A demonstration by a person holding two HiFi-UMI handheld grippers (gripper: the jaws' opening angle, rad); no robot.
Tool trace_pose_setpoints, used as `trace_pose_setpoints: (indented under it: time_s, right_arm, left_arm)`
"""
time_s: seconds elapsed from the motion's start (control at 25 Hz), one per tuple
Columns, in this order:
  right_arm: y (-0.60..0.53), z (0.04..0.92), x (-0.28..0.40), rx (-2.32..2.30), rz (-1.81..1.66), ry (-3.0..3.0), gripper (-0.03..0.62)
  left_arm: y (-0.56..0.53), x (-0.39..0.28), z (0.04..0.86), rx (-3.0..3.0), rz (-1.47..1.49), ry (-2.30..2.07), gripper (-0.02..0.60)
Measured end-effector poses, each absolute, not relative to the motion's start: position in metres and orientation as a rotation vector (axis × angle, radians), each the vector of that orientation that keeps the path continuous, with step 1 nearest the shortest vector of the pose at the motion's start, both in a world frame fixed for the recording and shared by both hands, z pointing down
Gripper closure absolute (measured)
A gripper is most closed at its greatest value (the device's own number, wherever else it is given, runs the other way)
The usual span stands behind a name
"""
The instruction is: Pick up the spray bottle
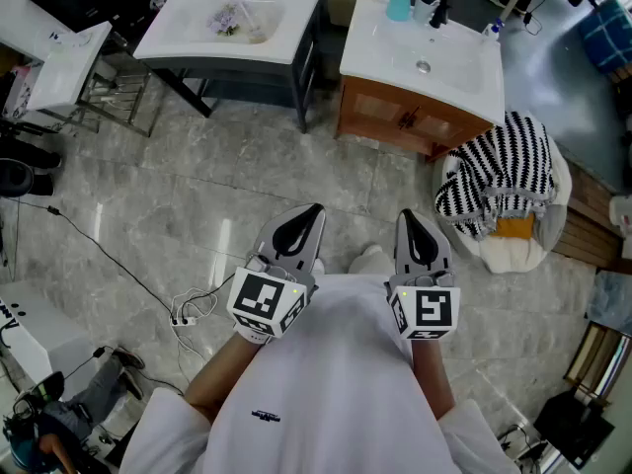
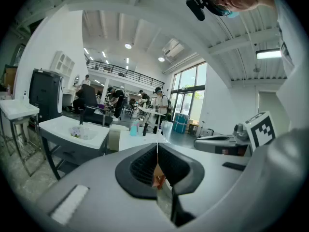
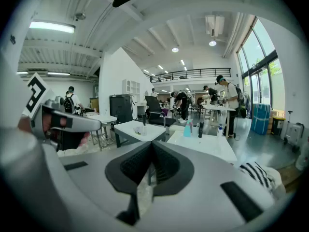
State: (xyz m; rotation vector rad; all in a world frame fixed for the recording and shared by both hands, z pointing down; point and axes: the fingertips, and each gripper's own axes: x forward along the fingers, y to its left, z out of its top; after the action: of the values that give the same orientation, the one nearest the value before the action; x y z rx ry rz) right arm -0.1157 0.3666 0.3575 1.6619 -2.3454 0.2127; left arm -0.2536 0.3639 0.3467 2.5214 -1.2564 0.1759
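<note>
Left gripper (image 1: 308, 211): jaws closed together, nothing between them. Right gripper (image 1: 411, 217): same, closed and empty. Both held level at the person's waist. Spray bottle (image 1: 401, 3), teal, upright at far left corner of the wooden washstand (image 1: 464, 79), well apart from both grippers.

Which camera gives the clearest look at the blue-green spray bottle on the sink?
The head view. There the spray bottle stands in plain sight at the back of the white sink counter, beside the black tap. The left gripper view and the right gripper view show it only as a tiny, distant teal shape.
</note>
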Motion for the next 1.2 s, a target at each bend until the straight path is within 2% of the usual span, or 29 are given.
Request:
trace_pose_setpoints:
  time_s: [0.16,0.56,1.2]
  right_arm:
    - [0.379,0.334,-0.109,1.592,0.106,-2.4,0.589]
    - [0.412,0.333,-0.041,1.531,0.16,-2.499,0.589]
    - [0.467,0.333,0.057,1.525,0.147,-2.609,0.588]
  left_arm:
    - [0.385,-0.236,0.339,2.5,0.166,-1.281,0.574]
    - [0.42,-0.146,0.333,2.495,0.201,-1.31,0.574]
    - [0.469,-0.04,0.343,2.511,0.25,-1.315,0.574]
